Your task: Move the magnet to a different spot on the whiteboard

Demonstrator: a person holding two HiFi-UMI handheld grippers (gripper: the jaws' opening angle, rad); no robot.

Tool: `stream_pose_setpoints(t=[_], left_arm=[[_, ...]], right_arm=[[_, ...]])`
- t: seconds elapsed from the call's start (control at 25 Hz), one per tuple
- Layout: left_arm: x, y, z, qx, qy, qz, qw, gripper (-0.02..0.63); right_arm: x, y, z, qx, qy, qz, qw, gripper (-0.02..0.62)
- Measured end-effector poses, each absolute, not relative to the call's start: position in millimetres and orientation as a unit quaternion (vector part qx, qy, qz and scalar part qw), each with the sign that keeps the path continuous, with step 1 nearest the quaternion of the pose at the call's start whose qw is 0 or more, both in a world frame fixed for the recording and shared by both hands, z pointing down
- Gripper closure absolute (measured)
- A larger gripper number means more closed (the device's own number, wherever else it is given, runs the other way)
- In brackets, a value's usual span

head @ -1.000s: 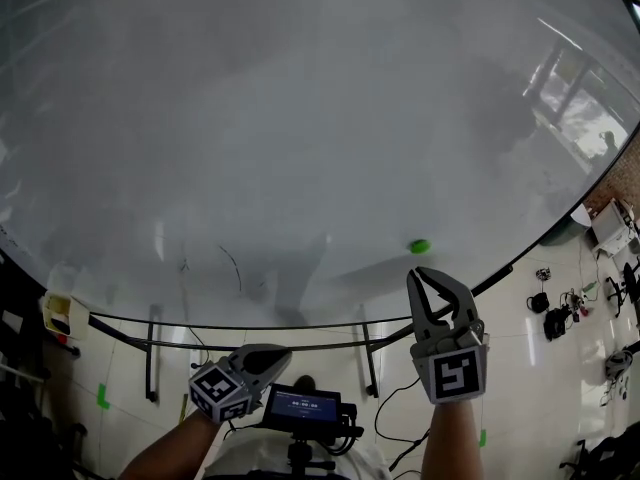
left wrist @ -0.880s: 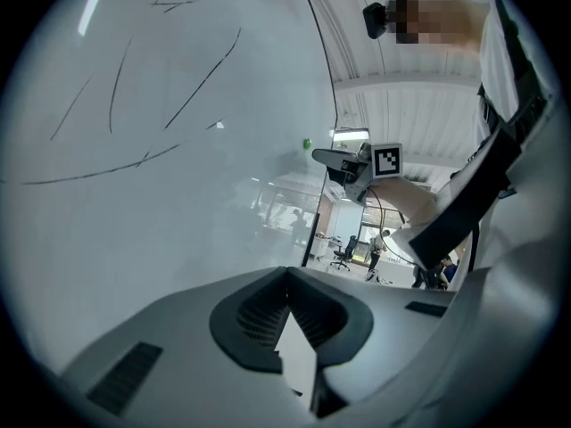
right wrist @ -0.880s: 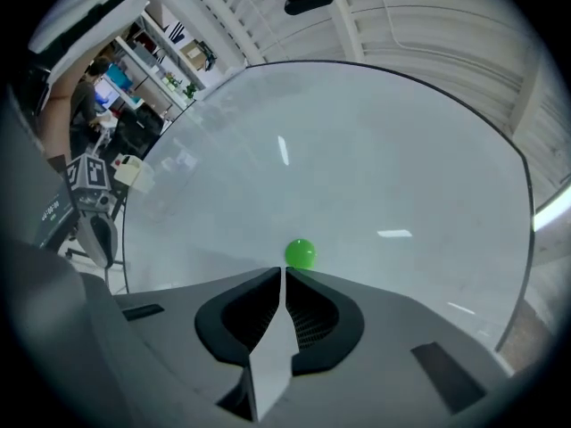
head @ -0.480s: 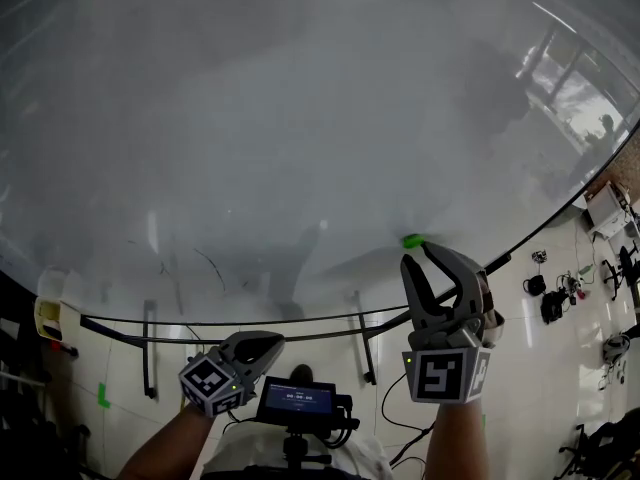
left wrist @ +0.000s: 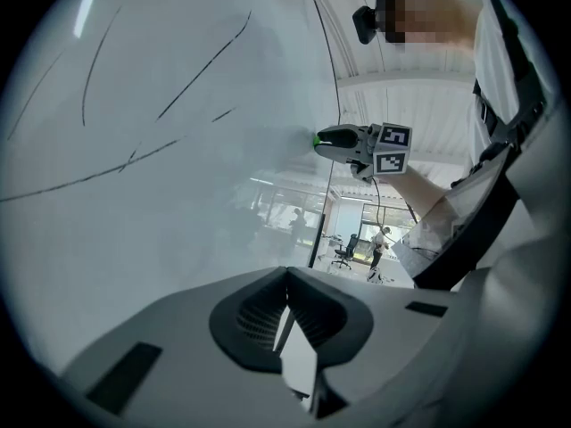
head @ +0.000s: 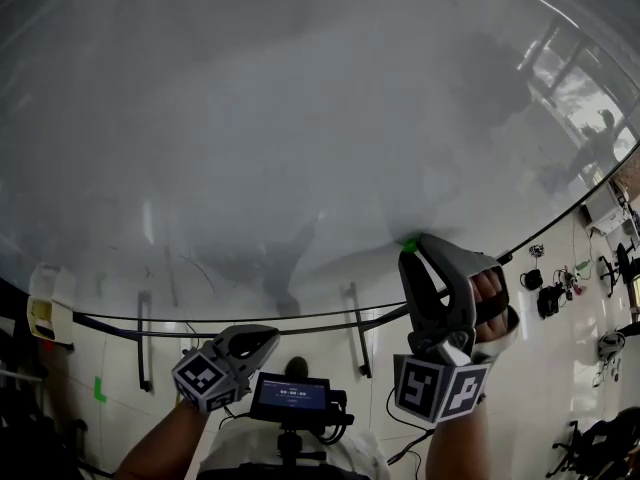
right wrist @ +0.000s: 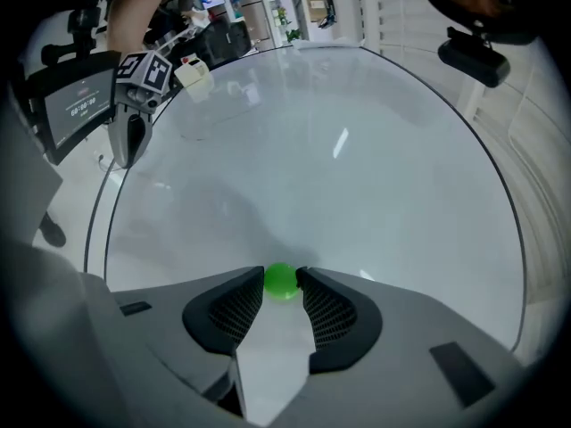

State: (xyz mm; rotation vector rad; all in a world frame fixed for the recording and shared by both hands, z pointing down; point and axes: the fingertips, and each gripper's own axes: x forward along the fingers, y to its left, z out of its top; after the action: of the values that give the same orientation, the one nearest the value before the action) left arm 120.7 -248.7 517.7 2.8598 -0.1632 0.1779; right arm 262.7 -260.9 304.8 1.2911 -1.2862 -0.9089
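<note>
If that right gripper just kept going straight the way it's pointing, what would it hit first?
The green magnet, pinched between the jaw tips of the right gripper. Directly behind it lies the whiteboard, which the magnet seems to sit on.

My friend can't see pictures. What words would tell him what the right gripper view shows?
The right tongs pinch a small green magnet between their tips, right at the whiteboard. The pale board fills most of the view, and the left tongs show at the upper left.
</note>
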Motion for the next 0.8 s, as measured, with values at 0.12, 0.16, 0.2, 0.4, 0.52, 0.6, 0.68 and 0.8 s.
stream_pose_setpoints(t=[0.12,0.16,0.2,0.4,0.52,0.6,0.68,0.8], left_arm=[[121,-251,517,0.987,-0.058,0.06,0.135,0.572],[121,-251,517,0.987,-0.059,0.061,0.136,0.572],[121,-252,518,0.987,-0.059,0.061,0.136,0.572],[121,-255,516,0.987,-0.063,0.06,0.137,0.572],[120,-255,518,0.987,-0.065,0.06,0.137,0.572],[118,-257,521,0.987,-0.067,0.061,0.135,0.572],[116,-258,521,0.987,-0.069,0.062,0.13,0.572],[114,-259,522,0.987,-0.073,0.063,0.128,0.572]], right_arm=[[263,-263,305,0.535,-0.526,-0.385,0.538,0.426],[263,-263,305,0.536,-0.524,-0.386,0.538,0.426],[263,-264,305,0.538,-0.522,-0.387,0.537,0.426],[265,-264,303,0.552,-0.509,-0.394,0.529,0.431],[264,-263,303,0.556,-0.509,-0.397,0.524,0.434],[264,-263,303,0.559,-0.513,-0.394,0.518,0.434],[264,-263,303,0.563,-0.518,-0.392,0.512,0.432],[263,-262,301,0.565,-0.519,-0.394,0.506,0.426]])
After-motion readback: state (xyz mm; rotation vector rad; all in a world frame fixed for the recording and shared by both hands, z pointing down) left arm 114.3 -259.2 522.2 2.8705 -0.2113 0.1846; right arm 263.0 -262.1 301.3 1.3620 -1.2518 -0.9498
